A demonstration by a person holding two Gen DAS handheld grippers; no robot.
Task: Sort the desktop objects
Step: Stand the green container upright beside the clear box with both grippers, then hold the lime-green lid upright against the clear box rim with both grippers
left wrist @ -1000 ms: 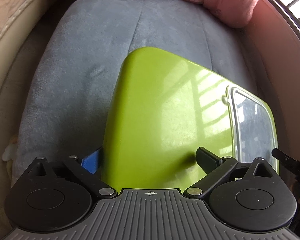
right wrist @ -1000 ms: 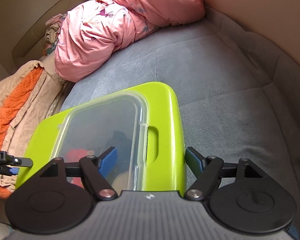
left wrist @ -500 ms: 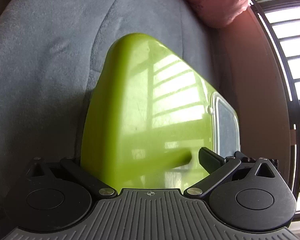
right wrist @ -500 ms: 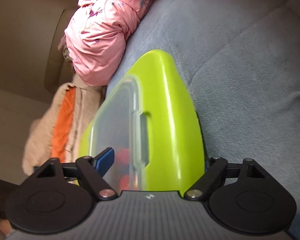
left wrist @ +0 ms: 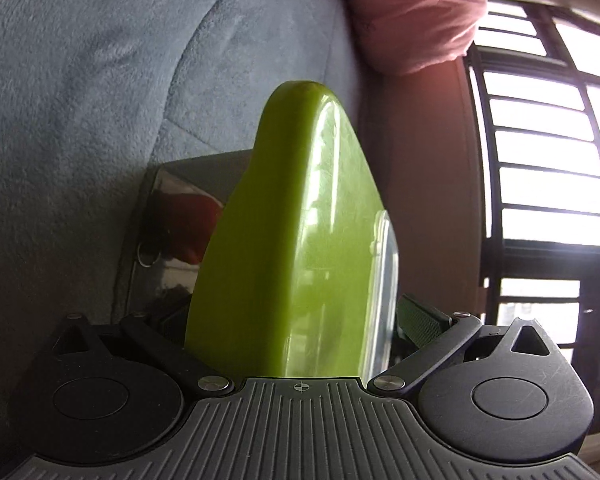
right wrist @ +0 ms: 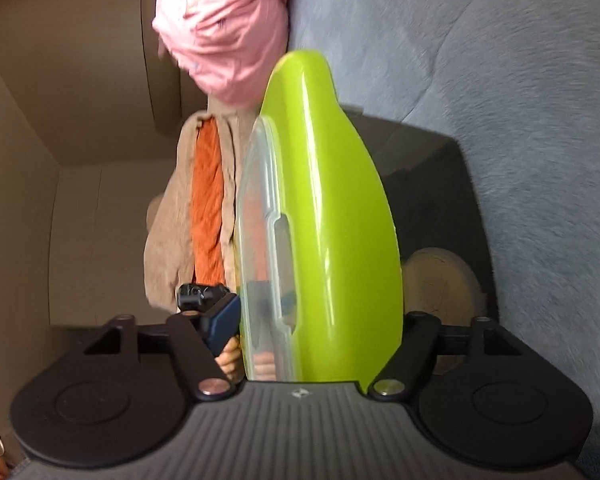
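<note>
Grey plush bedding [left wrist: 100, 100] fills the background, with a pink quilt [right wrist: 224, 36] bunched at its far edge. Over the bedding, the green lid [left wrist: 292, 240] with its clear panel [right wrist: 260, 240] stands on edge above a dark box [right wrist: 440, 200]. Both the left gripper [left wrist: 296, 320] and the right gripper [right wrist: 320, 320] have jaws spread about half open, clamping the lid's opposite faces.
</note>
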